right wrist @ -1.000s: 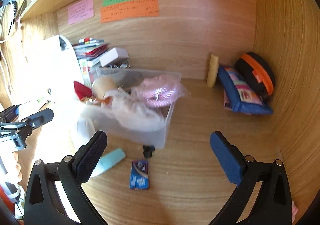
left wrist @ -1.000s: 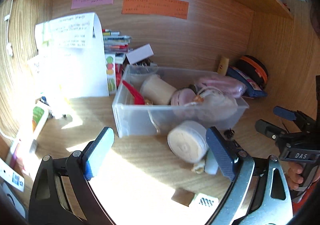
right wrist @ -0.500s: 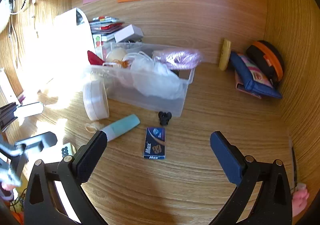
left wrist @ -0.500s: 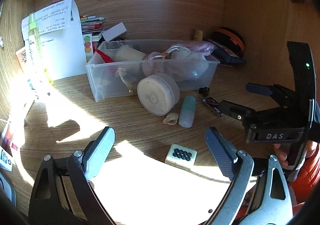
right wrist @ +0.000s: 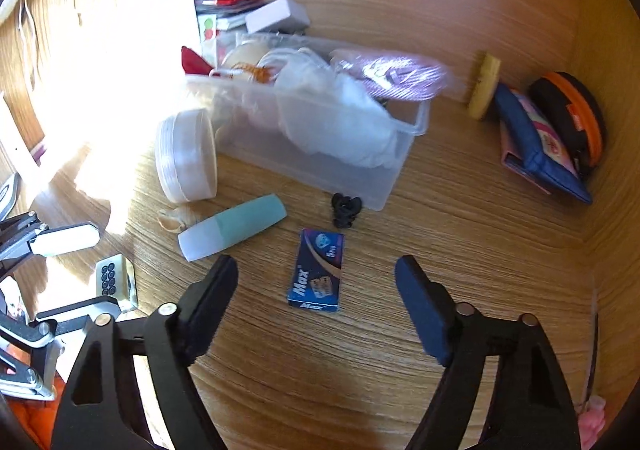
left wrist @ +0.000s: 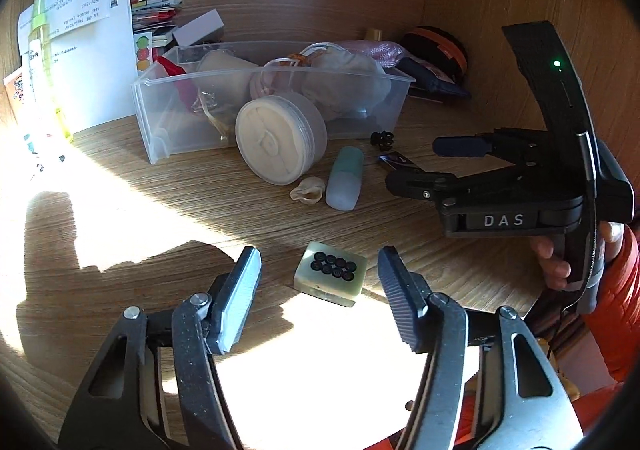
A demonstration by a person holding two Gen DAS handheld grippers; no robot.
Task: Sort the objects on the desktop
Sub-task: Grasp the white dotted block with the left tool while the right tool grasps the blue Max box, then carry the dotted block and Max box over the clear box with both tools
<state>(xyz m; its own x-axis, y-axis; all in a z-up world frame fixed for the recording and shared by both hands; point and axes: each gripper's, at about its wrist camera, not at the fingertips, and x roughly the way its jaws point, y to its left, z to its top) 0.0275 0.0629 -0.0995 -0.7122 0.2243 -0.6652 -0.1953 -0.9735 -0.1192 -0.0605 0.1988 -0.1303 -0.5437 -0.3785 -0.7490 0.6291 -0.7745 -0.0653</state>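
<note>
The left gripper is closing with the mahjong tile between its fingers, untouched; a second ago they stood wider, nearer the clear bin. The right gripper is closing around the blue box, pads apart, its long axis running near to far. Beyond, the teal tube lies pointing far-right, just beside the bin.

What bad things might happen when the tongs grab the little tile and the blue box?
1. The left tongs are closing around the small tile; it sits skewed, so it might twist out.
2. The blue box lies flat, so the closing right tongs may scrape the desk and slip.
</note>
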